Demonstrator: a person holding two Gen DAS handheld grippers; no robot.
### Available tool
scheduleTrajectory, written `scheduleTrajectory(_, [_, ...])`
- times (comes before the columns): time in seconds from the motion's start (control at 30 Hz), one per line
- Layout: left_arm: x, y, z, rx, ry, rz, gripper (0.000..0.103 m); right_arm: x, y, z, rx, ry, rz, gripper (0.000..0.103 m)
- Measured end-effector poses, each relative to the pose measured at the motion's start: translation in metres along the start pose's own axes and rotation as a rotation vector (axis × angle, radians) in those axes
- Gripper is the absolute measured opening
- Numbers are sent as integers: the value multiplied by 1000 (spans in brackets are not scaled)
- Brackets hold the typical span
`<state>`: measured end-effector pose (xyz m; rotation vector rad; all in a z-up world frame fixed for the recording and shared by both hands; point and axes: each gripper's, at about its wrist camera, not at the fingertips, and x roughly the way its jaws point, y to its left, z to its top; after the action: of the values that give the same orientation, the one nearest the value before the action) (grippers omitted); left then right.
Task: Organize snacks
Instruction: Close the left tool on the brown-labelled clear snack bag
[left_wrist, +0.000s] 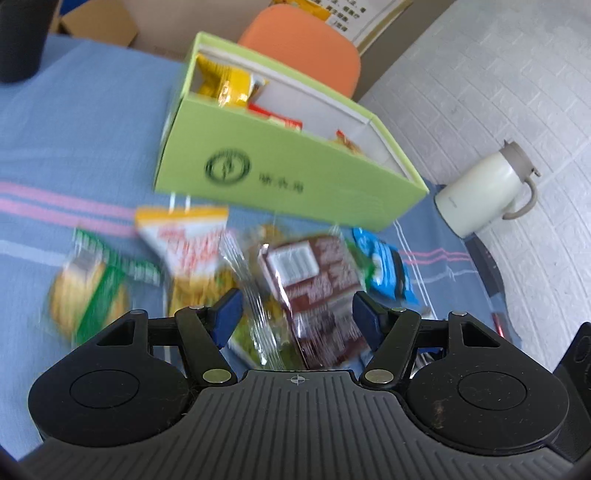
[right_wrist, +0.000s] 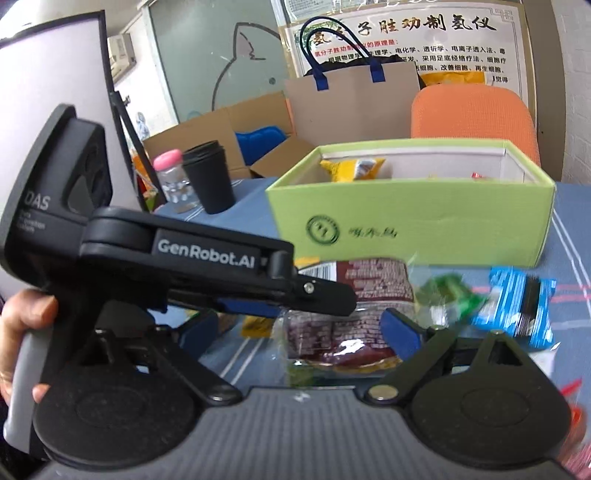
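Both grippers, left (left_wrist: 297, 314) and right (right_wrist: 299, 328), hover with fingers spread over a maroon snack packet (left_wrist: 314, 291), seemingly not touching it, on the blue tablecloth (left_wrist: 85, 122) before a green box (left_wrist: 288, 173).

The left hand-held gripper (left_wrist: 297, 319) points forward and down, its two blue-padded fingers (left_wrist: 227, 308) spread wide apart. Seen from the right wrist, it lies side-on across the view with a bare hand (right_wrist: 22, 336) wrapped around its grip. The right hand-held gripper (right_wrist: 295, 332) is also spread, though its left finger is largely hidden behind the other tool, so the exact gap is unclear.
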<state>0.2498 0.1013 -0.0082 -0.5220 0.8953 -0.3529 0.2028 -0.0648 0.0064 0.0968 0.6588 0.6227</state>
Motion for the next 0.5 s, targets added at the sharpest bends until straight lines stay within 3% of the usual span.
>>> scheduleTrajectory(0.1, [-4, 2, -20, -42, 41, -73, 46, -8, 7, -12, -5, 27, -7, 93])
scheduleTrajectory(0.2, [-13, 1, -31, -29, 13, -11, 48, -25, 6, -15, -6, -1, -10, 93])
scheduleTrajectory(0.27, [-20, 6, -31, -44, -21, 18, 50, -26, 2, -11, -39, -6, -67, 93])
scheduleTrajectory(0.37, [-27, 11, -29, -88, -38, -10, 53, -23, -7, -3, -32, 2, 10, 93])
scheduleTrajectory(0.5, [-31, 11, -22, -87, -59, -8, 59, -25, -5, 2, -77, -18, 7, 93])
